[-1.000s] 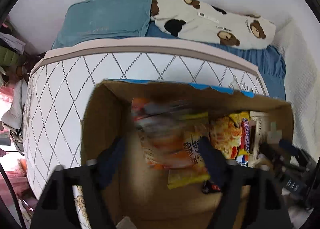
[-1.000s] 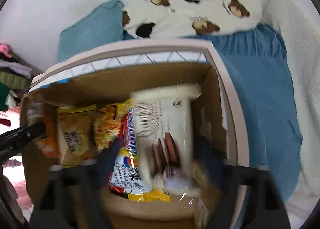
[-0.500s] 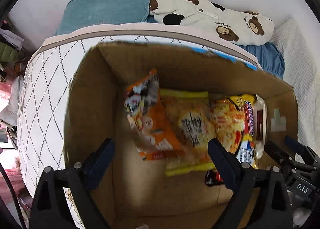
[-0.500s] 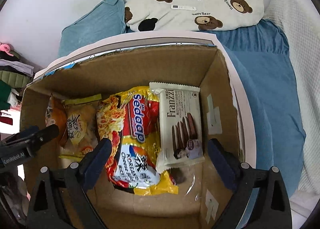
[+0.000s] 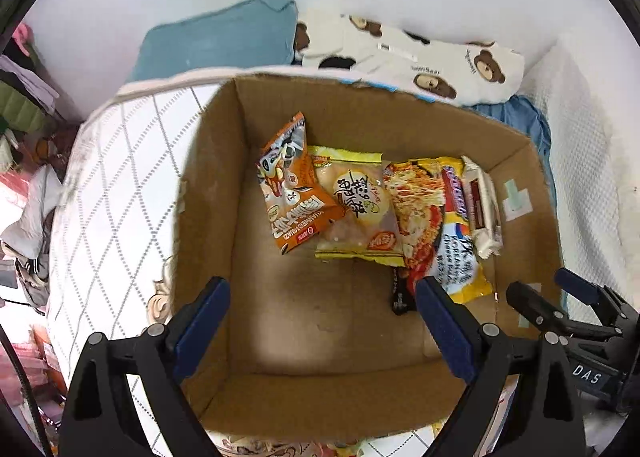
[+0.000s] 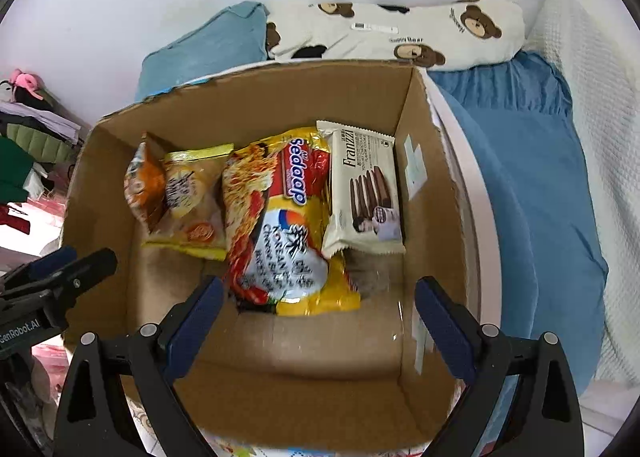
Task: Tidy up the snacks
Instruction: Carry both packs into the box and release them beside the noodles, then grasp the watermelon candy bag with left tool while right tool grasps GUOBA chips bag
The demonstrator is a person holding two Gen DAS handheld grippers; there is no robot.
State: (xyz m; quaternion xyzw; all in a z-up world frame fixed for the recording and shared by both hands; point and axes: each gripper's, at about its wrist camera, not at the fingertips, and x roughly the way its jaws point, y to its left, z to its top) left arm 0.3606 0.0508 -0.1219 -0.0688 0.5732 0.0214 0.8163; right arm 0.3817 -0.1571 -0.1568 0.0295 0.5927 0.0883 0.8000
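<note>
A cardboard box (image 5: 208, 193) (image 6: 424, 161) stands open on the bed. Inside lie an orange snack bag (image 5: 292, 193) (image 6: 142, 189), a yellow bag (image 5: 356, 209) (image 6: 192, 201), a Sedaap noodle pack (image 5: 432, 217) (image 6: 284, 217) and a white Franzzi biscuit pack (image 5: 482, 205) (image 6: 364, 193), side by side. My left gripper (image 5: 322, 317) is open and empty above the box's near left part. My right gripper (image 6: 320, 317) is open and empty above the near right part; it also shows in the left wrist view (image 5: 560, 309).
The box sits on a white quilted mattress (image 5: 120, 185). Behind are a teal pillow (image 5: 224, 37) (image 6: 208, 45), a bear-print pillow (image 5: 420, 57) (image 6: 400, 33) and a blue sheet (image 6: 532, 177). Clothes pile at far left (image 6: 28, 137). A small dark packet (image 5: 400, 293) lies on the box floor.
Both grippers let go of their packs, the orange bag on the left and the Franzzi pack on the right, which now lie in the box. Both grippers opened and drew back upward.
</note>
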